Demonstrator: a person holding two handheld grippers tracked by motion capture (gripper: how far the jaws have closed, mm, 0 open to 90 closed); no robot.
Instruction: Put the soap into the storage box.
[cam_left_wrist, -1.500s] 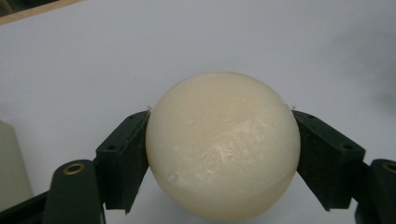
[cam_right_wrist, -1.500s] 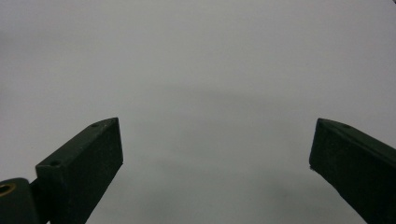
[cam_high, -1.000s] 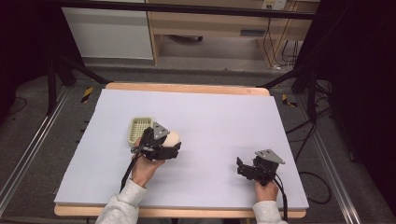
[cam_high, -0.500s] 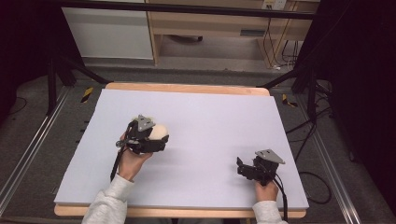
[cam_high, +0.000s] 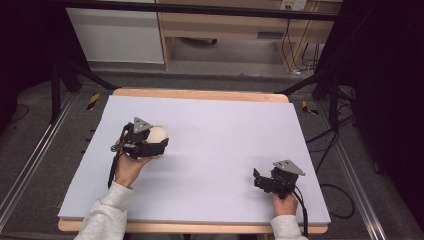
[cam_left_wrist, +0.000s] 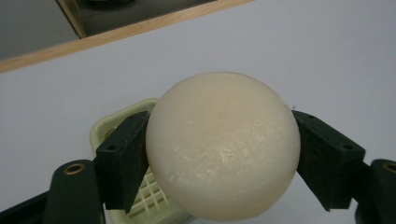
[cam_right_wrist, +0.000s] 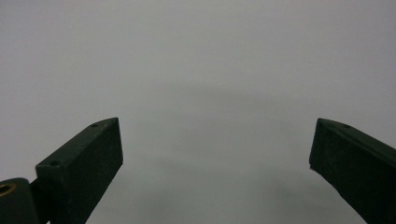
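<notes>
The left gripper (cam_high: 159, 145) sits over the left part of the table (cam_high: 225, 125), held by the person's left hand (cam_high: 127, 167). Its two black jaws are clamped on a round, cream-white soap bar (cam_left_wrist: 223, 144), one jaw pressing on each side of the bar. In the left gripper view the bar shows a smooth, slightly scuffed face between the jaws. Directly beneath and behind the bar lies a pale green soap dish (cam_left_wrist: 140, 200) with a white grid insert; whether the bar touches the dish cannot be told. In the high view the soap bar (cam_high: 158, 135) shows just past the grey three-cornered plate of the left gripper.

The right gripper (cam_high: 257, 178) is held by the right hand (cam_high: 286, 204) near the front right part of the table, well apart from the left gripper. In the right gripper view its jaws stand wide apart, with nothing between them, above the bare lavender table surface (cam_right_wrist: 201, 93).

The table has a wooden edge (cam_high: 200, 94) along its far side.
</notes>
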